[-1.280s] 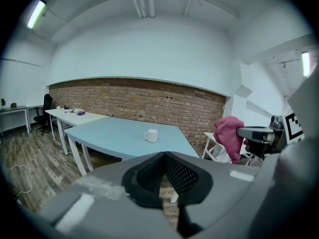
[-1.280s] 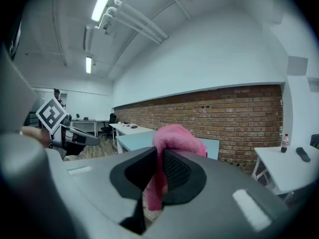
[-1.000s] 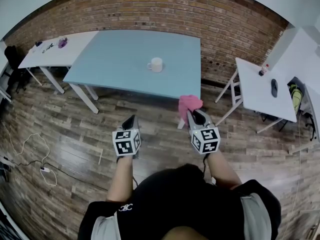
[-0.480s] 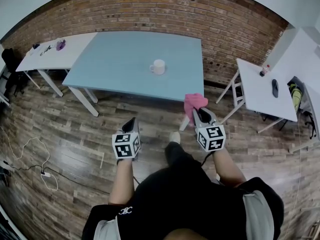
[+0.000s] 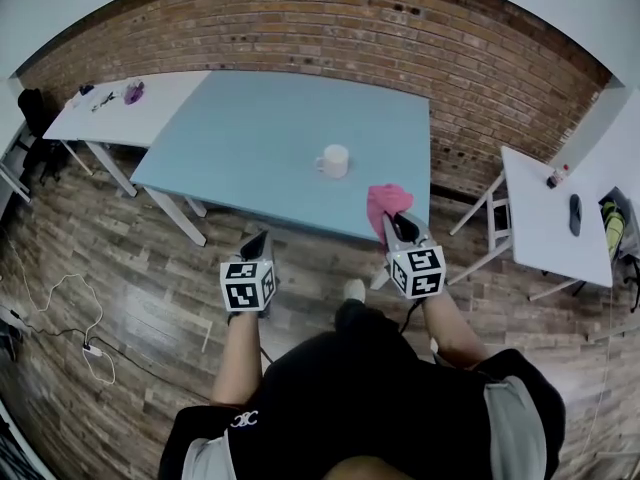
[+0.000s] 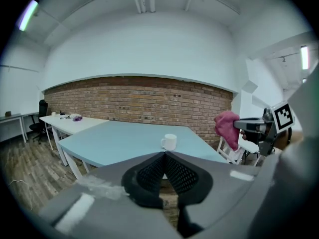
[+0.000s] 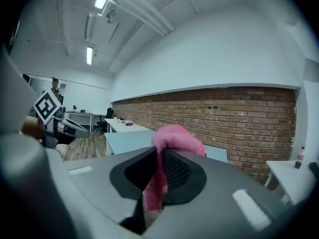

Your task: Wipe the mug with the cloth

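- Since the earlier pictures the person has come closer to the counter (image 5: 250, 138): it fills more of the head view and its near edge now sits just ahead of both tools
- The cloth (image 5: 384, 199), which a second ago hung over the wooden floor (image 5: 120, 258) short of the counter, now overlaps the counter's near edge at its right end
- The mug (image 5: 335, 161) has not shifted on the counter; it stands upright towards the right half of the top, handle to the left, with the cloth near it but well clear
- The right tool (image 5: 397, 220) is as before, pinching the cloth: the fabric is caught between its dark, mesh-patterned pads, bunching above them and hanging in a fold below
- The left tool (image 5: 260, 238) has its jaws pressed together with nothing between them, the same as a second ago, and it points towards the counter, left of the mug
- The cloth is pink, soft and fuzzy like terry towelling, crumpled into a loose lump
- The mug is white, smooth and cylindrical with a loop handle
- The counter is a flat, matt, pale blue rectangle on white legs; behind it runs a rough red brick wall (image 5: 300, 28), and the floor is of mixed brown planks
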Motion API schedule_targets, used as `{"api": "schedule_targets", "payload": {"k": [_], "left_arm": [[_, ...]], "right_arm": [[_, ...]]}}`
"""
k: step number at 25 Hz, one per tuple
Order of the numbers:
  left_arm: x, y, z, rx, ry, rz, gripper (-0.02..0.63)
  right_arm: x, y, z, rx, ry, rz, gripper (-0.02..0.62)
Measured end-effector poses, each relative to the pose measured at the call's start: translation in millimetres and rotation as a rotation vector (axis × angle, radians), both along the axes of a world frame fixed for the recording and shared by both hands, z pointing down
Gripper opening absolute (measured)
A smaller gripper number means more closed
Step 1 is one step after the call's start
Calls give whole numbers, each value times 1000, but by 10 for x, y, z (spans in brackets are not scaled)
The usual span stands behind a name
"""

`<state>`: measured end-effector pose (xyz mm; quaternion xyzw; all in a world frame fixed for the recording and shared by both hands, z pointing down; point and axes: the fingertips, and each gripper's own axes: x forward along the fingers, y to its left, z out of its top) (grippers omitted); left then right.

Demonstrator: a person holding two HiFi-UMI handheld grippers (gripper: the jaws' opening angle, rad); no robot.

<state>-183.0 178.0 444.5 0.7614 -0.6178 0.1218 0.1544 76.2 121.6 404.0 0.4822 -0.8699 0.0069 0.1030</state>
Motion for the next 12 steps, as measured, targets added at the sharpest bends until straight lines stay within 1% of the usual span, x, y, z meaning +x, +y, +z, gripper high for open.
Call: {"api": "schedule_targets", "payload": {"k": [2, 4, 6, 9, 12], "left_arm": [[-20, -249, -2, -8, -8, -4, 6], [-12, -428, 25, -22, -15, -5, 6], [-17, -638, 71, -36, -21, -5, 6], [-48, -1167, 93, -48, -45, -3, 6], [65, -1627, 89, -57, -68, 21, 6]], "right_arm": [[-87, -279, -12, 9, 7, -13, 40], [-128, -483, 34, -2, 9, -27, 40], [-136, -704, 109, -27, 1, -33, 40], [-149, -1245, 191, -63, -17, -20, 40], [-61, -1700, 263, -106, -31, -12, 40]]}}
